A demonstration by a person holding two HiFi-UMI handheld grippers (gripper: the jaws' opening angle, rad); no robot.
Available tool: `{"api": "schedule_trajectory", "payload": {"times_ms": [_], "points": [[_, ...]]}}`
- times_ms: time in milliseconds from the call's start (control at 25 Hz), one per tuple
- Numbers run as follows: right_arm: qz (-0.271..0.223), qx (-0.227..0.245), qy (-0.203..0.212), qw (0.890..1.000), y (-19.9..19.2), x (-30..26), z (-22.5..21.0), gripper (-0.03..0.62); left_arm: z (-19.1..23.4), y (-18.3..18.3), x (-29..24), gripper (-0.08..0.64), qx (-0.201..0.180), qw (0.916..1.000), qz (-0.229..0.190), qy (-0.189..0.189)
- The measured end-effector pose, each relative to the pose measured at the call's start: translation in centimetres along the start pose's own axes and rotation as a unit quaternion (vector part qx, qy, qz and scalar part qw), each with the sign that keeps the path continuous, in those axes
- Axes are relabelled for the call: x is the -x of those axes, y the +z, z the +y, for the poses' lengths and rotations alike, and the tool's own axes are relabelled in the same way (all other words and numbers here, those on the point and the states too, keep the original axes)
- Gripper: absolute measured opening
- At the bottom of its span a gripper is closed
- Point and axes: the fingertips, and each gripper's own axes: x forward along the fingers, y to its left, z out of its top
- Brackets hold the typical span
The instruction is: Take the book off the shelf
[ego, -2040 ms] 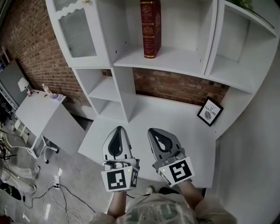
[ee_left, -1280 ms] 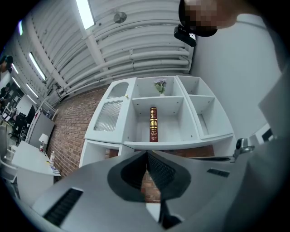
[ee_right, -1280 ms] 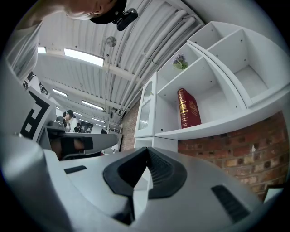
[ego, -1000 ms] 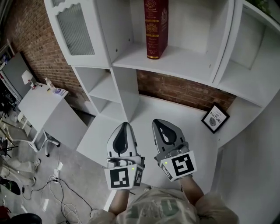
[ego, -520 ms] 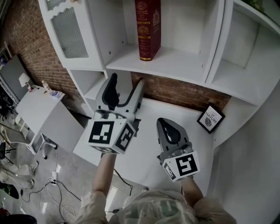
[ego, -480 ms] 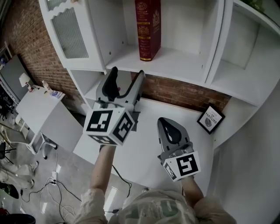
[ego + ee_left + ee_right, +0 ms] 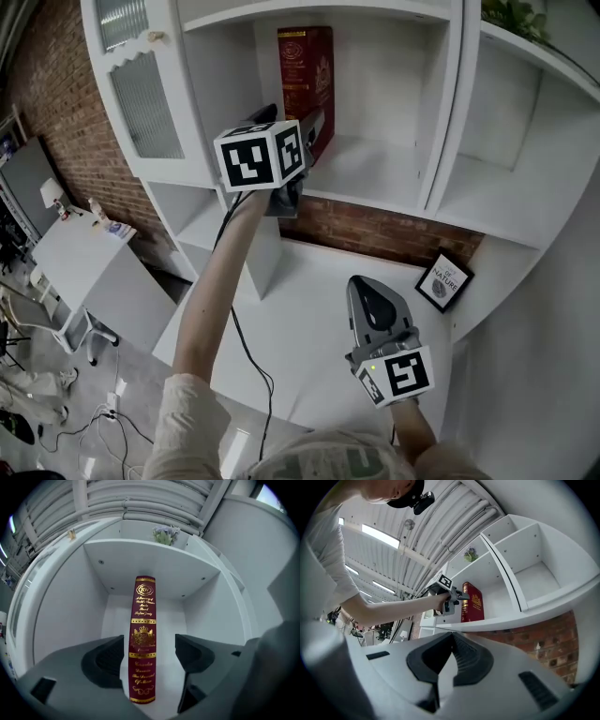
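A dark red book (image 7: 305, 75) with gold print stands upright in the middle bay of the white shelf (image 7: 375, 178). My left gripper (image 7: 317, 127) is raised to it at arm's length. In the left gripper view the book's spine (image 7: 143, 634) stands centred in the gap of the left gripper (image 7: 146, 651). The jaws are opening, one on each side of the spine, and neither pad touches it. My right gripper (image 7: 375, 298) hangs low over the white desk (image 7: 309, 328), shut and empty, its jaws meeting (image 7: 451, 641). The right gripper view shows the book (image 7: 472, 603) with the left gripper (image 7: 451, 592) in front of it.
A small framed picture (image 7: 446, 278) leans at the desk's back right. A glass-fronted cabinet door (image 7: 141, 94) is left of the book's bay, with open bays to the right and below. A plant (image 7: 525, 19) sits on top. A grey side table (image 7: 84, 244) stands far left.
My left gripper rose from the desk up to the book's shelf and its jaws opened around the spine. The right gripper stayed low and shut.
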Motion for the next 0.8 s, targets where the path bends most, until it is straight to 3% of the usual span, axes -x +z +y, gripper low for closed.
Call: {"api": "schedule_trajectory", "payload": {"times_ms": [360, 520, 800], "points": [[0.011, -0.018, -0.021, 1.000, -1.2, 0.5, -3.2, 0.014, 2.0, -1.2, -6.0, 0.330, -0.012, 0.9988, 0.039, 0.027], [0.014, -0.044, -0.036, 0.998, -2.1, 0.8, -4.5, 0.014, 1.9, -1.4, -7.0, 0.330, -0.006, 0.9985, 0.051, 0.020], [0.025, -0.064, -0.053, 0.996, -3.4, 1.1, -6.1, 0.014, 2.4, -3.1, -9.0, 0.295, -0.054, 0.9949, 0.077, 0.037]]}}
